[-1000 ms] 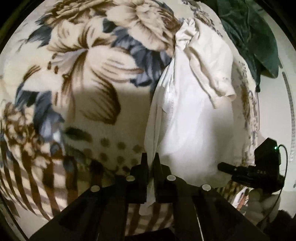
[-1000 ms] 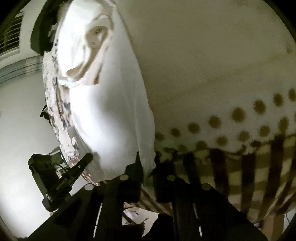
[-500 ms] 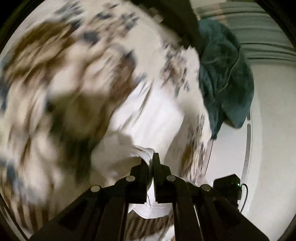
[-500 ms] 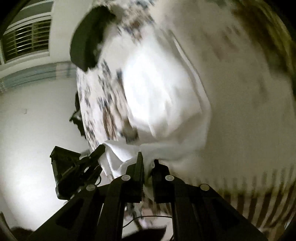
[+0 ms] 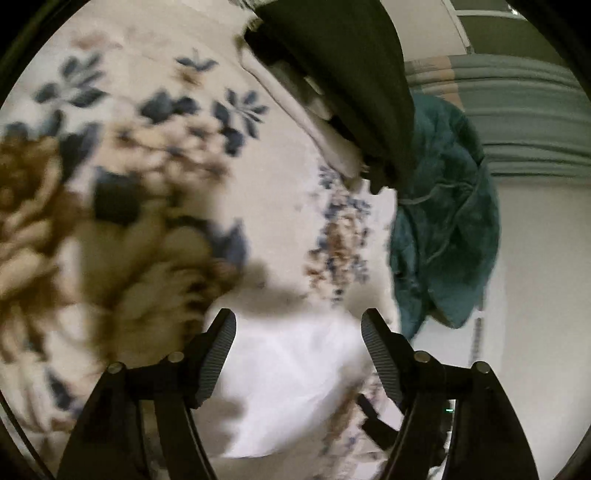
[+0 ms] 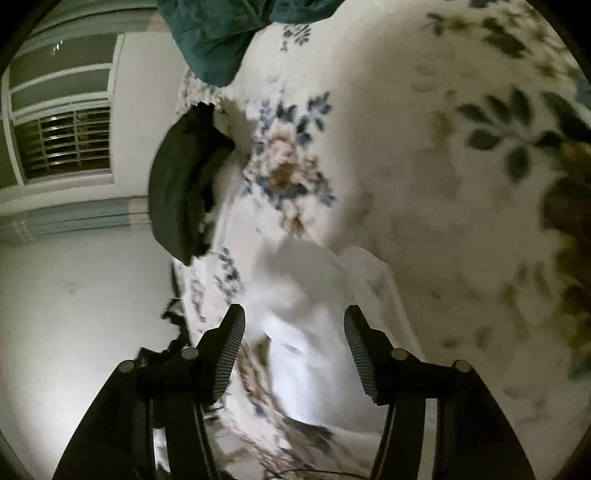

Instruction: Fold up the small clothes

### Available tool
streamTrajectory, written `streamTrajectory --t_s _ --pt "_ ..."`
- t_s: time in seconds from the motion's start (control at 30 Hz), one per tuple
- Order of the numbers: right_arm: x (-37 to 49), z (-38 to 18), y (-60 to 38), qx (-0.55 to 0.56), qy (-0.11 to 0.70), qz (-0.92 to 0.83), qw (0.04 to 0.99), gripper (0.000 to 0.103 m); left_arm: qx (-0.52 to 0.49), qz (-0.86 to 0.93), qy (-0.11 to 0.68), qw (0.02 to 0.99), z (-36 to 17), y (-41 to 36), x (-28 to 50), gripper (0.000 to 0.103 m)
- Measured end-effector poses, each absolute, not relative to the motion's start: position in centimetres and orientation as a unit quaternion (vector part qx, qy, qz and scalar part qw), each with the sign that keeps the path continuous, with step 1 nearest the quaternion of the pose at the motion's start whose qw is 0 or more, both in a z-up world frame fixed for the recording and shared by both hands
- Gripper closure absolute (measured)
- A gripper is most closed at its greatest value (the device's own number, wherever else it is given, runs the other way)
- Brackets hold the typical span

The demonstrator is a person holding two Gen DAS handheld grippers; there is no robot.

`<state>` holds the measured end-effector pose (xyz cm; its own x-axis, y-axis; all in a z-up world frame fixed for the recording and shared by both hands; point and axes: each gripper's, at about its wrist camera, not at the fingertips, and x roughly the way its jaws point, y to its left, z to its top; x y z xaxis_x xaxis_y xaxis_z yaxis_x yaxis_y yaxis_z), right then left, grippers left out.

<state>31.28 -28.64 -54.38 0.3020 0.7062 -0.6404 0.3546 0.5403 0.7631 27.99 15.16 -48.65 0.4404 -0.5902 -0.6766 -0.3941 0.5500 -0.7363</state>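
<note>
A white garment [image 5: 291, 384] lies folded over on the flowered blanket [image 5: 155, 177], just beyond and below my left gripper [image 5: 298, 325], which is open and empty above it. The garment also shows in the right wrist view [image 6: 314, 332], between and beyond the fingers of my right gripper [image 6: 294, 321], which is open and empty too. Both views are blurred by motion.
A dark folded garment [image 5: 354, 85] and a teal cloth [image 5: 443, 218] lie at the blanket's far edge; they also show in the right wrist view, the dark garment [image 6: 181, 184] and the teal cloth [image 6: 221, 33]. A white wall and a window [image 6: 62, 122] are beyond.
Both grippers were shut on the white garment's hem, carried it forward over itself, then opened and let it go. The garment now lies folded on the blanket.
</note>
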Motion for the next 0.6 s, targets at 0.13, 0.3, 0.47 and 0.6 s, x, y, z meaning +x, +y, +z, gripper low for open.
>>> streamTrajectory --t_s 0.13,0.3,0.47,0.6 --pt "29.7 -54.4 -27.7 0.385 0.611 0.117 0.682 0.045 -0.378 -0.074 0.574 0.723 -49.1 13.0 26.9 0.035" --pt "31.7 -56.8 -26.3 0.356 0.629 0.108 0.683 0.045 -0.338 -0.092 0.624 0.698 -53.0 9.9 29.3 0.036" --pt "33.6 -57.3 -25.2 0.325 0.619 0.111 0.706 0.099 -0.302 -0.111 0.583 0.746 -51.7 8.0 31.2 0.101" --pt "32.4 -56.3 -26.8 0.325 0.601 0.072 0.727 0.099 -0.271 -0.108 0.568 0.770 -50.7 7.7 31.9 0.101"
